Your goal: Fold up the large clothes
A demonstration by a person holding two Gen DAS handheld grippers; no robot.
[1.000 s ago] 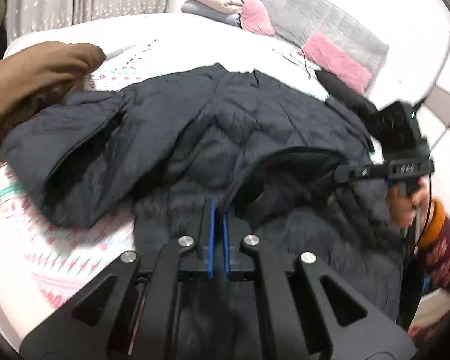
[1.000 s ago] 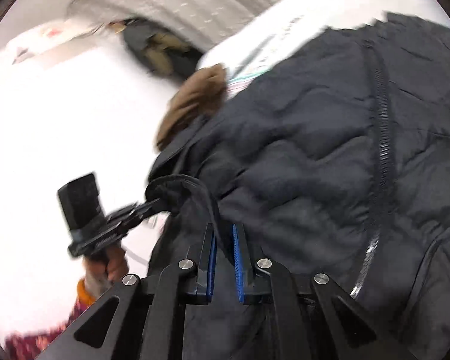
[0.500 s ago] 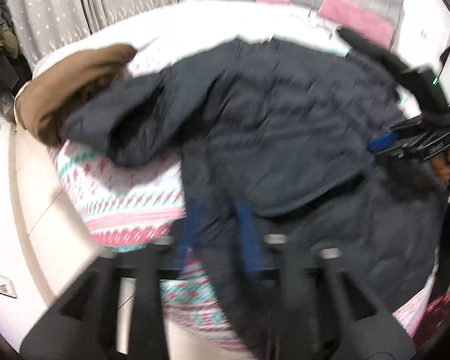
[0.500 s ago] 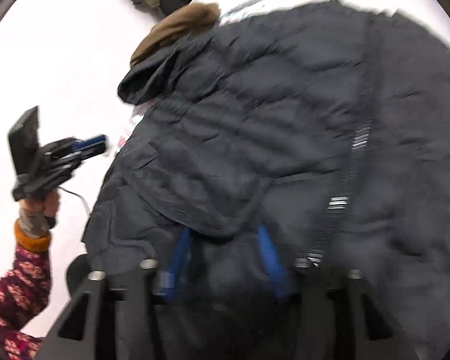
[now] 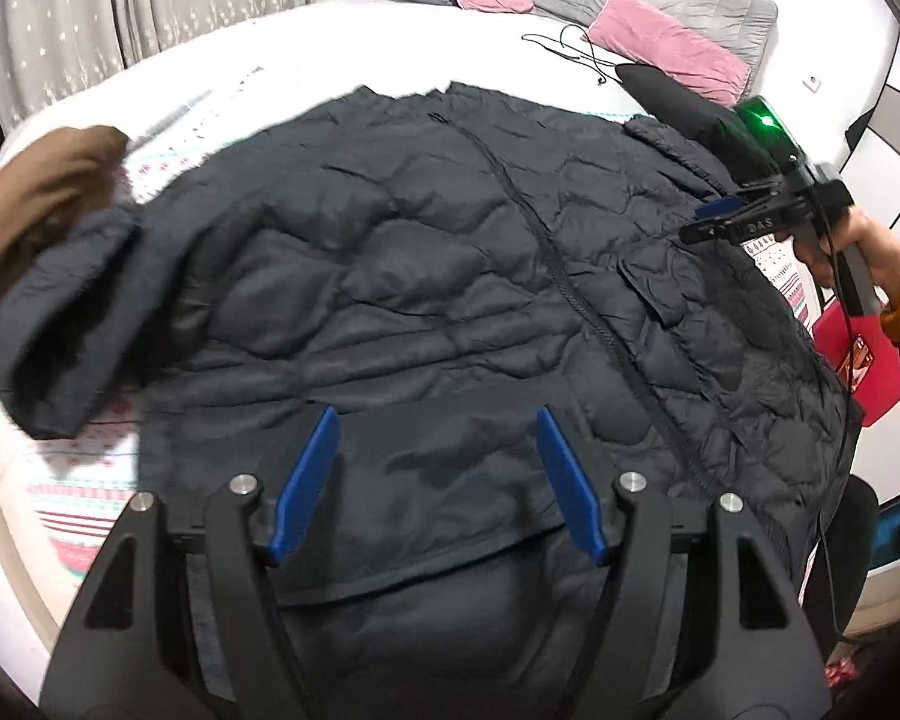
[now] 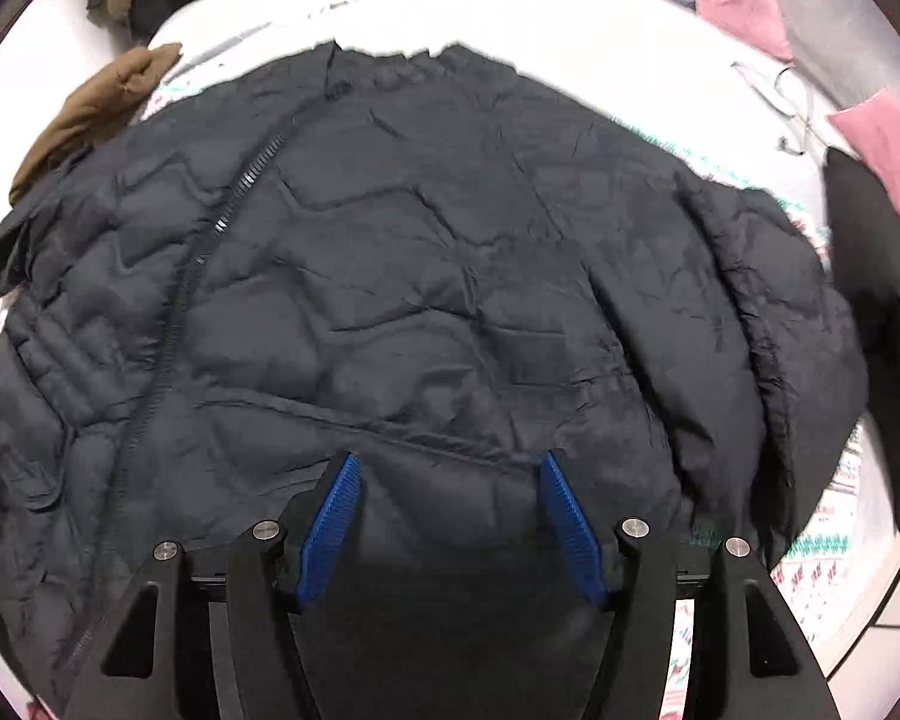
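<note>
A large black quilted jacket lies spread front-up on the bed, its zipper running down the middle; it also fills the right wrist view. My left gripper is open and empty above the jacket's near hem. My right gripper is open and empty over the jacket's near edge. It also shows at the right of the left wrist view, above the jacket's right sleeve.
A brown garment lies at the bed's left edge, against the jacket's left sleeve. Pink and grey pillows lie at the back. A black cloth lies right of the jacket. The patterned bedspread shows at the near left.
Both grippers were shut on the jacket's hem a second ago; both have opened and let go. The jacket now lies spread flat, with its front flap laid over.
</note>
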